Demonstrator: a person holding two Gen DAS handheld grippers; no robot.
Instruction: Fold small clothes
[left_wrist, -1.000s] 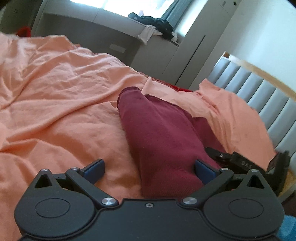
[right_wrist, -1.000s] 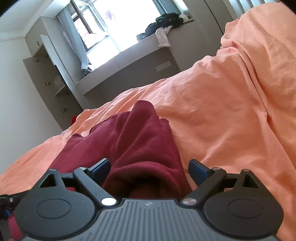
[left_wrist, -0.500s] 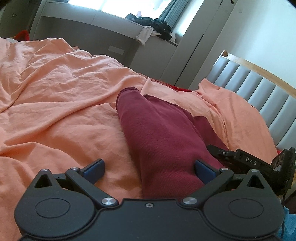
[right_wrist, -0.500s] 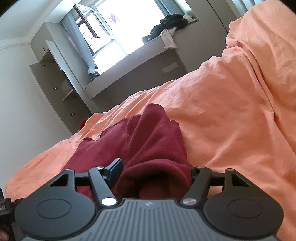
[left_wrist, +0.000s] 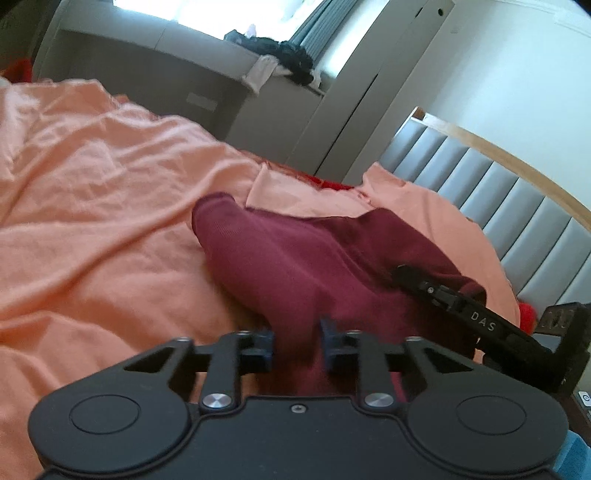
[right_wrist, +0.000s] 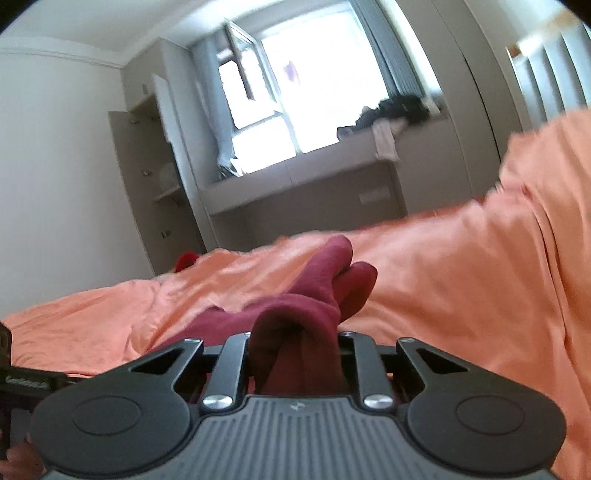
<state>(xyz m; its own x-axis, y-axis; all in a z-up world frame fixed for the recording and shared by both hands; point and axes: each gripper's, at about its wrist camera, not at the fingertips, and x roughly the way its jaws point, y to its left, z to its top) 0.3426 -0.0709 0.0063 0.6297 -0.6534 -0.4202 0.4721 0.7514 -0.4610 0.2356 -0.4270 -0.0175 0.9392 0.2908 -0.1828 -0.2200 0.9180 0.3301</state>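
A dark red garment (left_wrist: 295, 258) lies on the orange bed sheet (left_wrist: 110, 221). My left gripper (left_wrist: 296, 343) is shut on the garment's near edge, its blue fingertips (left_wrist: 263, 345) pinching the cloth. My right gripper (right_wrist: 295, 347) is shut on a bunched fold of the same garment (right_wrist: 295, 332) and holds it lifted off the orange sheet (right_wrist: 461, 295). The right gripper's body (left_wrist: 480, 321) shows at the right of the left wrist view, on the garment's far side.
A padded grey headboard (left_wrist: 498, 192) with a wood rim stands at the right. A grey window ledge (right_wrist: 314, 177) holds dark clothes (left_wrist: 284, 59). Tall cupboards (right_wrist: 147, 184) line the wall. Something red (right_wrist: 186, 260) lies past the bed.
Both grippers have closed on the garment: the right one first, then the left. The right gripper has lifted its end, so the cloth now bunches and rises from the sheet.
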